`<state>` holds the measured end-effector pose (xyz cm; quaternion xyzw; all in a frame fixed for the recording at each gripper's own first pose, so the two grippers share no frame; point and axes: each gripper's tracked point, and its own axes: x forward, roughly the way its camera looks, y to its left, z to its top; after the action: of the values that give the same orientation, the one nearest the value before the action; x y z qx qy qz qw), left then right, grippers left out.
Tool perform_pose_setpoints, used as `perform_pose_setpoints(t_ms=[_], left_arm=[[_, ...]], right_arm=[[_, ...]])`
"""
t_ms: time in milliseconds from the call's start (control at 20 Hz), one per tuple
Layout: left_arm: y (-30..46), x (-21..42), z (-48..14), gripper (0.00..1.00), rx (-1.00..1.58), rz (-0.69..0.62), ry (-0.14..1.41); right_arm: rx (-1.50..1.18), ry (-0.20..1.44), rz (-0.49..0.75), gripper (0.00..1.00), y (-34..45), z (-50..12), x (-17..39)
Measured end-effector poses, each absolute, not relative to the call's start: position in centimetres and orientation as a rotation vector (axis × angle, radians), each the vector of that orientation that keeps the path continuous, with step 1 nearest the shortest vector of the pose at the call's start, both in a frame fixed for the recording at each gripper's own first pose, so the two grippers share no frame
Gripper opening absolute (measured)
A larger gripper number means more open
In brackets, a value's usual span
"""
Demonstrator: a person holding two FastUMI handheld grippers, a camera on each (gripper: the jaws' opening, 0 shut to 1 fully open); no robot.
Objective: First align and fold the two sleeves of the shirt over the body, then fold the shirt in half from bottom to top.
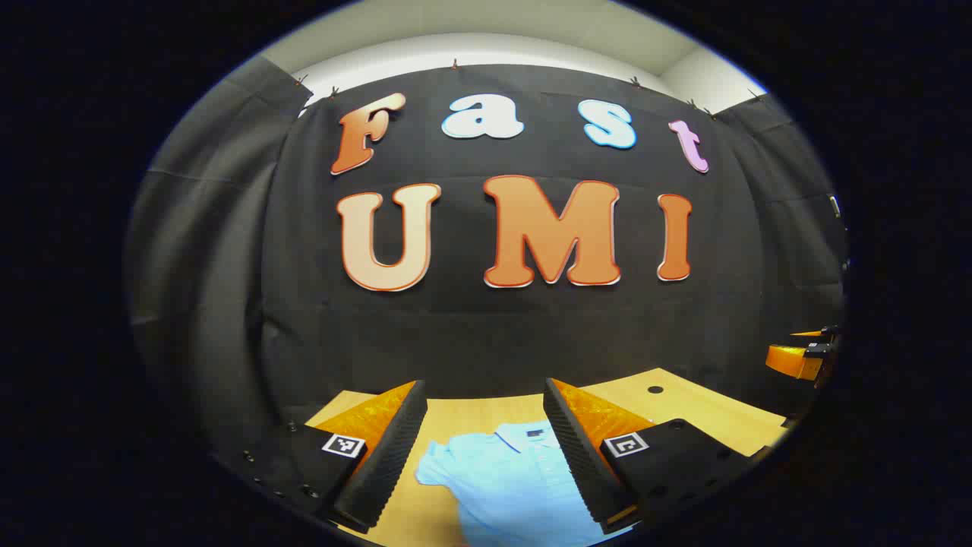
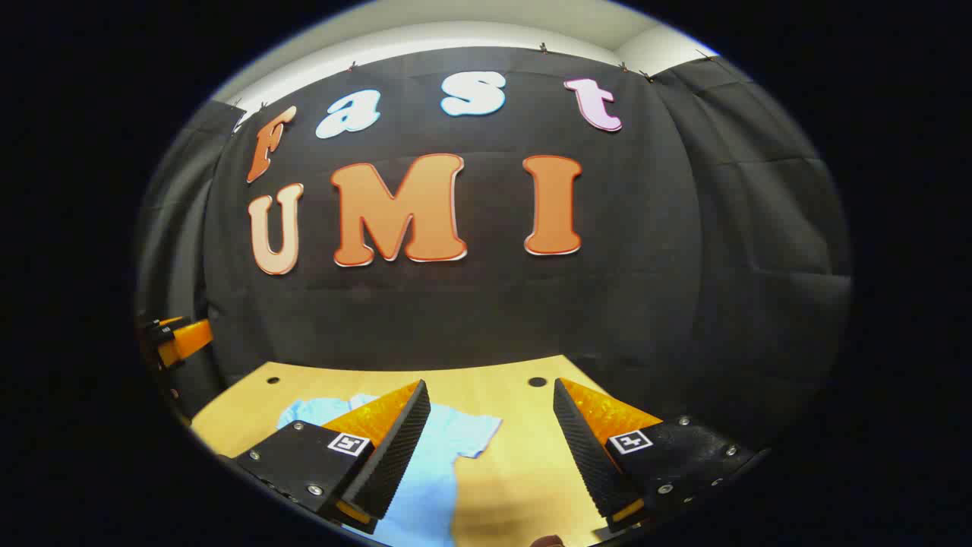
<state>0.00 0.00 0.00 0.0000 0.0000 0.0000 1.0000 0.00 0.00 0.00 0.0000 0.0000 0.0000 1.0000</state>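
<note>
A light blue collared shirt (image 1: pixel 510 477) lies flat on the wooden table (image 1: pixel 699 414), collar toward the far wall. In the left gripper view its left sleeve (image 1: pixel 434 467) spreads out between my fingers. My left gripper (image 1: pixel 484 391) hovers open above the shirt, holding nothing. In the right gripper view the shirt (image 2: pixel 433 463) lies at lower left with its right sleeve (image 2: pixel 474 434) pointing toward the middle. My right gripper (image 2: pixel 492 389) hangs open above the table beside that sleeve, empty. The right gripper (image 1: pixel 805 353) also shows at the far right edge of the left gripper view, and the left gripper (image 2: pixel 176 340) at the far left edge of the right gripper view.
The table (image 2: pixel 524 471) has small dark holes (image 2: pixel 537 381) near its far edge. Black cloth walls close the booth behind and on both sides. Bare wood lies to the right of the shirt.
</note>
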Motion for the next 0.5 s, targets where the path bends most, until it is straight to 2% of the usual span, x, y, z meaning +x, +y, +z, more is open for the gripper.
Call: perform_pose_setpoints(t_ms=[200, 500], left_arm=[[6.7, -0.1, -0.1, 0.98, -0.017, 0.056, 0.021], [11.4, -0.1, 1.7, 0.99, -0.004, 0.108, -0.028]], right_arm=[[0.012, 0.020, 0.034, 0.98, 5.3, 0.3, 0.0], [-0.018, 0.037, 0.040, 1.00, 7.4, 0.7, 0.3]])
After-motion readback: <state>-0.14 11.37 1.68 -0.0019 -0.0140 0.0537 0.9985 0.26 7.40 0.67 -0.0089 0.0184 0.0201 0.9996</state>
